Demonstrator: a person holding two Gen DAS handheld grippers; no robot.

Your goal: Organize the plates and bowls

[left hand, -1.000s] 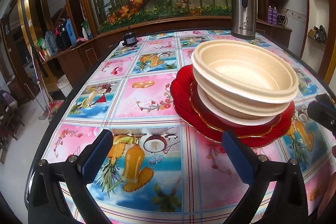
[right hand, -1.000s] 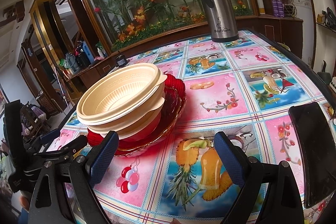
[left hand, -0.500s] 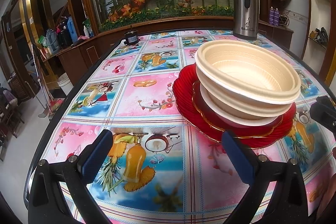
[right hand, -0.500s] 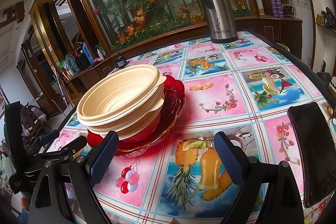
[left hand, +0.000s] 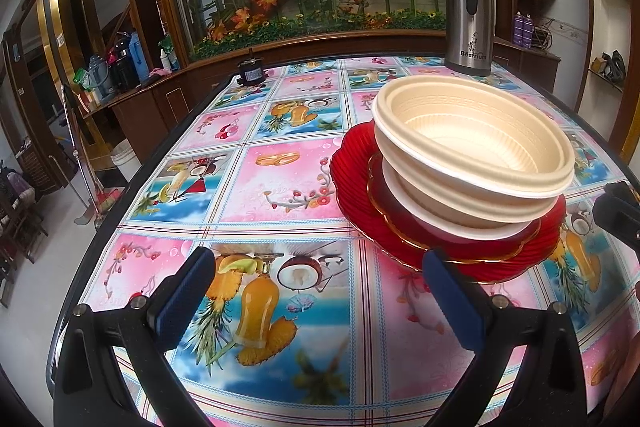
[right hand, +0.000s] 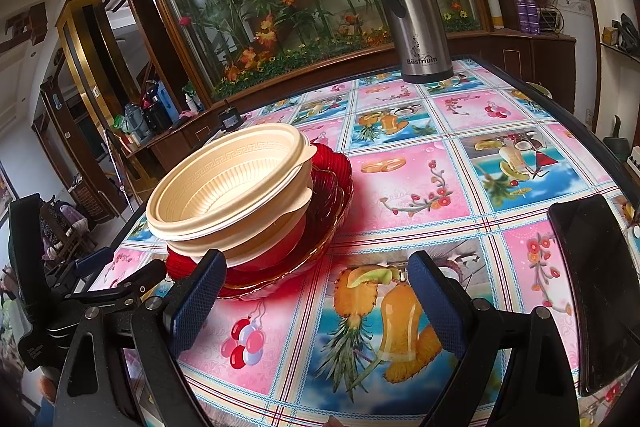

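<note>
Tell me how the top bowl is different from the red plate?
The top bowl is cream and deep; the red plate is shiny, wide and shallow. The bowl sits tilted at the top of the stack, while the plate lies flat on the table at the bottom. The plate has a gold trim; the bowl doesn't. Both are round.

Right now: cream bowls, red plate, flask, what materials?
Cream bowls: likely thin matte plastic; moulded ribs, rolled rims.
Red plate: probably glass or clear plastic; glossy, fluted, translucent, gold rim line.
Flask: brushed stainless steel body, black plastic handle and lid.
</note>
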